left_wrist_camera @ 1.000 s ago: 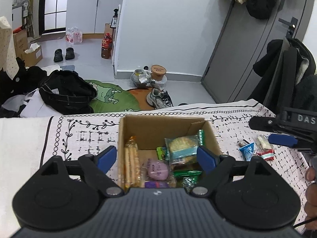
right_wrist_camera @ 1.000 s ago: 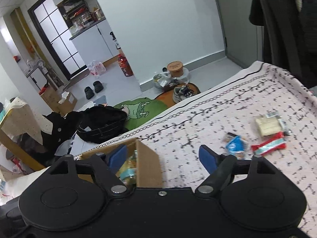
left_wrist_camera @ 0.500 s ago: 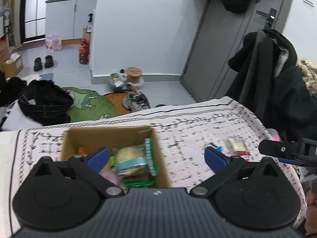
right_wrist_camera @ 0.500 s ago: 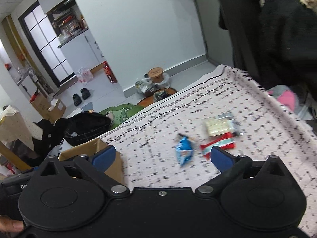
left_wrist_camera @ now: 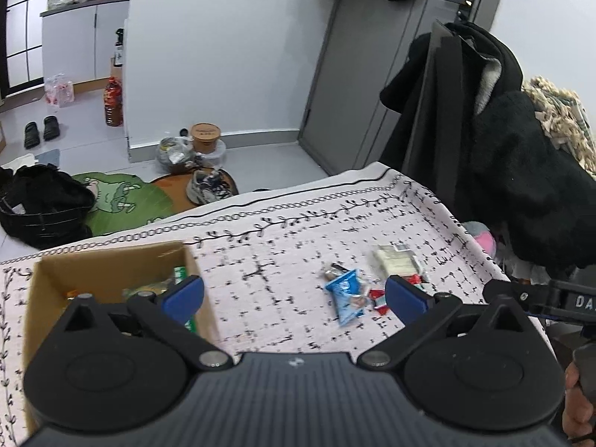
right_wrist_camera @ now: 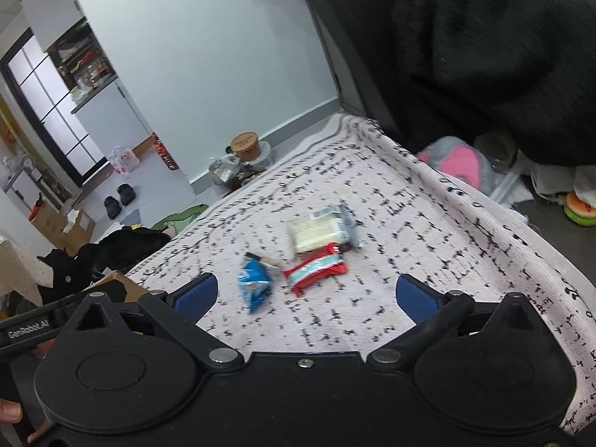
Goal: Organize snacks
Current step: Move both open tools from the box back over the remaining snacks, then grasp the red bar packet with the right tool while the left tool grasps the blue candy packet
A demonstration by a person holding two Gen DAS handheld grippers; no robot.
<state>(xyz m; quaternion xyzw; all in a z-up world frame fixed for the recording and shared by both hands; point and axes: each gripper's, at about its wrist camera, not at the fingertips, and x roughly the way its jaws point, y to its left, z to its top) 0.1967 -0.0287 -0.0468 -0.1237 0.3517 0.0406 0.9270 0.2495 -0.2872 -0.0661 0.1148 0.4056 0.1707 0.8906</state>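
Note:
Three snacks lie loose on the patterned tablecloth (right_wrist_camera: 428,246): a blue packet (right_wrist_camera: 254,283) (left_wrist_camera: 346,294), a red packet (right_wrist_camera: 316,266) (left_wrist_camera: 378,296) and a clear-wrapped pale cracker pack (right_wrist_camera: 320,229) (left_wrist_camera: 395,260). A cardboard box (left_wrist_camera: 111,260) holding several snacks stands at the left; only its corner (right_wrist_camera: 119,283) shows in the right wrist view. My left gripper (left_wrist_camera: 294,294) is open and empty, between the box and the loose snacks. My right gripper (right_wrist_camera: 305,294) is open and empty, just short of the blue and red packets.
Beyond the table's right edge, dark coats (left_wrist_camera: 484,130) hang over a chair, with a pink plush thing (right_wrist_camera: 458,160) below. On the floor past the far edge lie a green mat (left_wrist_camera: 119,201), a black bag (left_wrist_camera: 41,201), shoes (left_wrist_camera: 208,186) and a jar (left_wrist_camera: 205,138).
Both grippers have swung right, from over the box toward the loose snacks, and their jaws have widened. The box has slid to the left of both views.

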